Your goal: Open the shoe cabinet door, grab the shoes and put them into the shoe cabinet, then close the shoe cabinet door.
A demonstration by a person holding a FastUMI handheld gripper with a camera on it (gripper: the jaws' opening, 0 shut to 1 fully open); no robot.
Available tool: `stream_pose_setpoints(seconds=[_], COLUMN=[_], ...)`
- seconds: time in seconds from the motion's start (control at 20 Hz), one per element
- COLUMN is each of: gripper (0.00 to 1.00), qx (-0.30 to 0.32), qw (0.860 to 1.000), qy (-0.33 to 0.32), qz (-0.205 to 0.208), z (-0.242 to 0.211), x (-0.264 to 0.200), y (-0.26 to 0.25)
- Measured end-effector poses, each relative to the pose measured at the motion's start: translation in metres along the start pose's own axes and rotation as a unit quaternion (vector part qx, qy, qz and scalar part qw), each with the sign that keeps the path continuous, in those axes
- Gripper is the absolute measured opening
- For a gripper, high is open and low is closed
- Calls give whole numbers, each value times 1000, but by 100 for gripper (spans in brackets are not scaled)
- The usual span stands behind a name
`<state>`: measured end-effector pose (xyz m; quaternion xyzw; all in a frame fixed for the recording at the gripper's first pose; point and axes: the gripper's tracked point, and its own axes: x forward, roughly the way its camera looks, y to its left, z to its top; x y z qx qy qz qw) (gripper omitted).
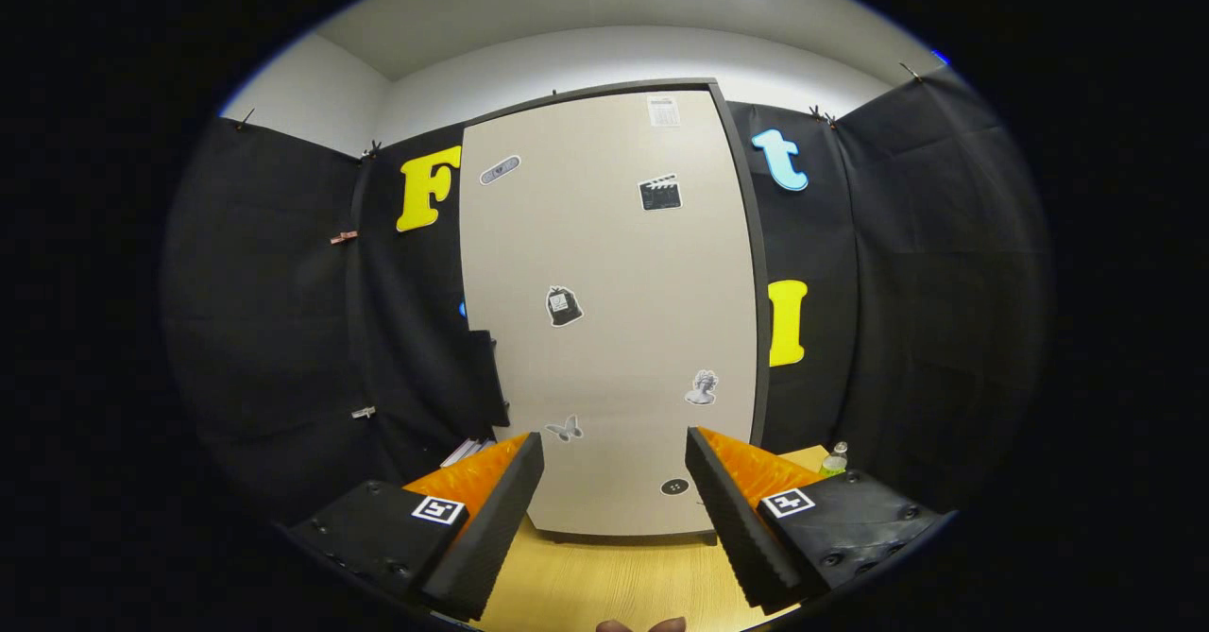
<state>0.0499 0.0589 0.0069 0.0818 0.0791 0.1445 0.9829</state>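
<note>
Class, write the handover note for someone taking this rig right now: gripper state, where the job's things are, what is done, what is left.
Gripper: open, fingers spread, holding nothing, aimed at the cabinet.
Shoe cabinet door: shut, straight beyond the fingers; its dark handle sits on the door's left edge. Cabinet stands on the wooden table.
A small bottle stands past the right finger.
Done: nothing visible yet.
Left: open the door, fetch the shoes, put them inside, close the door.

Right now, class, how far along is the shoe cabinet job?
Nothing looks done: the shoe cabinet door stands shut, beyond the fingers. In hand: the gripper faces it, open and holding nothing, above the wooden table. Left: opening the door, storing shoes, closing it.
</note>
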Motion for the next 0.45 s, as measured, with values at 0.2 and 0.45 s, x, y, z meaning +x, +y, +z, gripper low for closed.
stream_pose_setpoints(seconds=[0.2,0.45], gripper=[98,98], qx=[-1,1], qw=[1000,1000], qy=[1,0], qz=[0,-3], z=[-1,0], x=[0,2], y=[-1,-4])
